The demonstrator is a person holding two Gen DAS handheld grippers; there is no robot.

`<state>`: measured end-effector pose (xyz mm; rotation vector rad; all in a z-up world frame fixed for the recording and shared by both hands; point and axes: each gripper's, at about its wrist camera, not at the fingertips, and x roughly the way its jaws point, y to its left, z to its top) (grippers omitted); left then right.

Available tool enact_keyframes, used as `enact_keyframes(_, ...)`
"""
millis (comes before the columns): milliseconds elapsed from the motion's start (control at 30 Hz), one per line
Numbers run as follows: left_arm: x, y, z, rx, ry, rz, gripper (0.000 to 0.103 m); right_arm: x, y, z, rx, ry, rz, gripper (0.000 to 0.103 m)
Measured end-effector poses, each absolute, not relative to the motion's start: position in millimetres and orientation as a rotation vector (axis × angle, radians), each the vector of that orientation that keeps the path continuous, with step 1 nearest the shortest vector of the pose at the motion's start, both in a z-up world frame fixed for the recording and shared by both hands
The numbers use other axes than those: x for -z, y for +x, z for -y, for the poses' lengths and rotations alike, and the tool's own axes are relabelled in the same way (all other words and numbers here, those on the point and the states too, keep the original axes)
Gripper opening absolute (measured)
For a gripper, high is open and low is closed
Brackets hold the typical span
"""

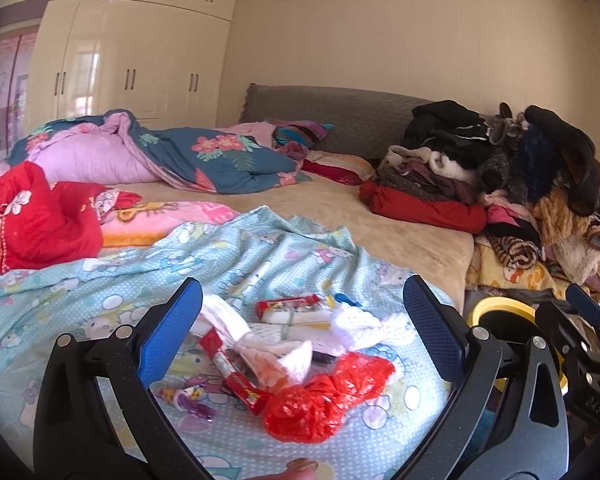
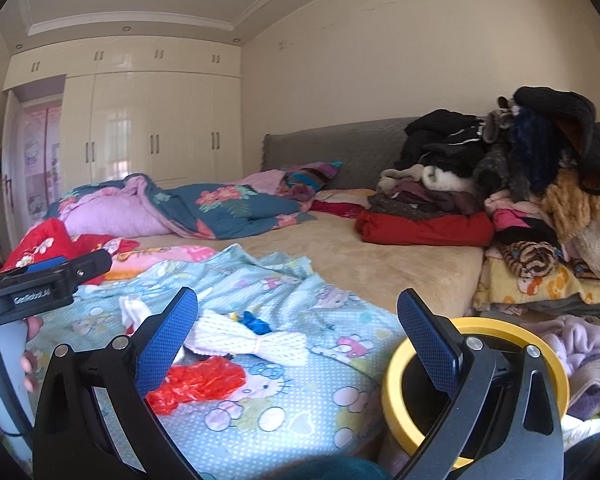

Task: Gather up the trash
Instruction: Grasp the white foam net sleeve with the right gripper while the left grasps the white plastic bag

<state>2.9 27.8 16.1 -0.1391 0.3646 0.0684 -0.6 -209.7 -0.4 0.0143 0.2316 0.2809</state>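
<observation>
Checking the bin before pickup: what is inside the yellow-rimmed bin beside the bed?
The yellow-rimmed bin shows only a dark interior; no trash is visible inside. The right gripper's finger and frame cover much of the opening.

A red crinkled plastic bag [image 1: 328, 402] lies on the pale blue, cartoon-cat-printed sheet [image 1: 80, 300] beside a yellow-rimmed bin [image 2: 496, 326].

Both views are daylit and fairly bright, soft light with no hard shadows. The glossy wardrobe doors [image 1: 140, 60] carry a pale window reflection as glare. The near end of the blue sheet [image 2: 268, 412] has a bluish-white washed-out patch. Fisheye distortion bends the ceiling lines and walls, and black vignette fills the corners. The far room is slightly soft; the yellow bin rim [image 2: 392, 392] is blurred close to the lens
</observation>
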Motion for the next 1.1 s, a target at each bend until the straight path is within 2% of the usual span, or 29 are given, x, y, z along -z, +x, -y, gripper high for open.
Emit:
enact_keyframes(467, -10, 5, -92, -0.215, -0.23, -0.355, 0.092, 6, 17, 139, -0.495, -0.056, -0.298, 0.097)
enact_keyframes(800, 15, 15, -145, -0.182, -0.34, -0.418, 0.092, 17, 35, 104, -0.594, -0.151, -0.352, 0.097)
enact_keyframes(1100, 40, 52, -148, -0.086, -0.368, -0.546, 0.092, 38, 72, 106, -0.613, -0.253, -0.438, 0.097)
